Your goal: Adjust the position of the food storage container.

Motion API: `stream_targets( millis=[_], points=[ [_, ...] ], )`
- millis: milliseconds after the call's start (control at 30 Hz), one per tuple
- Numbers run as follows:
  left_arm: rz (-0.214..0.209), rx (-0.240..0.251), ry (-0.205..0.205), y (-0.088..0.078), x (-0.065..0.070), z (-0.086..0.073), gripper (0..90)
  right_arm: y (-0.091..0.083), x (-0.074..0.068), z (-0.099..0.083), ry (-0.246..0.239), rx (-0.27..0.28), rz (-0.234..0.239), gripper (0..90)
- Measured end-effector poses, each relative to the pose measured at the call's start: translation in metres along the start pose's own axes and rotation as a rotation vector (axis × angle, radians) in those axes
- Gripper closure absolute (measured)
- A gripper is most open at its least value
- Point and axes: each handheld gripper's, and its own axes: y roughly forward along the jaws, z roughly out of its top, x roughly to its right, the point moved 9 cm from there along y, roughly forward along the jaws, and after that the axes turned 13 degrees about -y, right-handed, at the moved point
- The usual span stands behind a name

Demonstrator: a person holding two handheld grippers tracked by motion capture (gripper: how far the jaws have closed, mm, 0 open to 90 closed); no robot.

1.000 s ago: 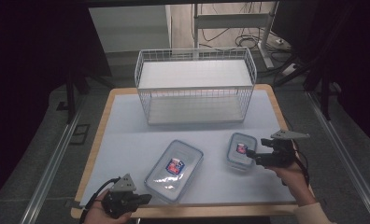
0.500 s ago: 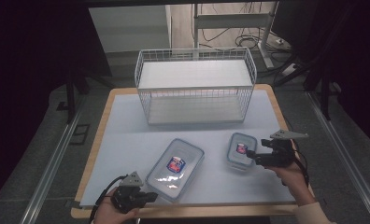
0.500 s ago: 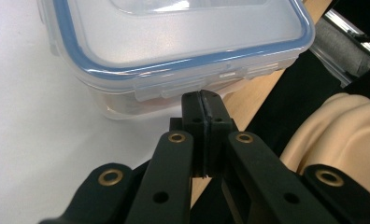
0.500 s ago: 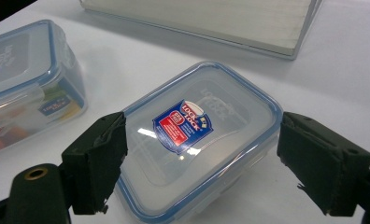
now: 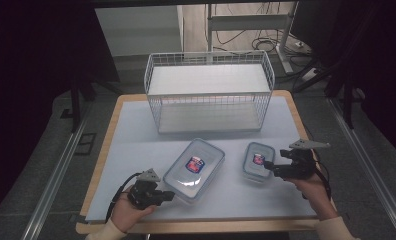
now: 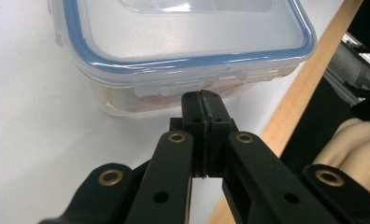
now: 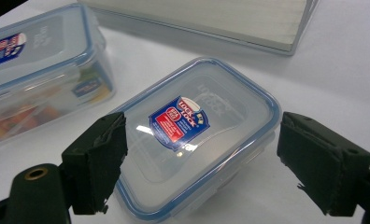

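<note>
On the pale mat (image 5: 136,150) of the wooden-edged table (image 5: 291,107), two clear lidded containers are seen in front of a white wire basket (image 5: 209,92). Both lids are edged in blue and marked with a red and blue label. The large container (image 5: 194,169) is set at an angle near the middle of the front edge, and the small container (image 5: 258,160) is placed just to its right, apart from it.

The left gripper (image 5: 170,195) is held low at the front left, and its tips are brought right up to the near corner of the large container. In the left gripper view, its jaws (image 6: 202,95) are seen pressed together with nothing between them, directly below the latch on the box's side wall; whether they touch the box cannot be told.

The right gripper (image 5: 267,166) is held level at the right end of the small container (image 7: 197,135). In the right gripper view, its jaws are spread wide, one on each side of the box, and the pads (image 7: 96,163) are kept clear of its walls, so nothing is gripped.
</note>
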Motion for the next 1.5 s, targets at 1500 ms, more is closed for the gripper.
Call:
stream_targets(
  millis=[1500],
  points=[
    [0.046, -0.019, 0.168, 0.048, 0.072, 0.028, 90.0, 0.003, -0.002, -0.006, -0.014, -0.025, -0.003, 15.6]
  ],
)
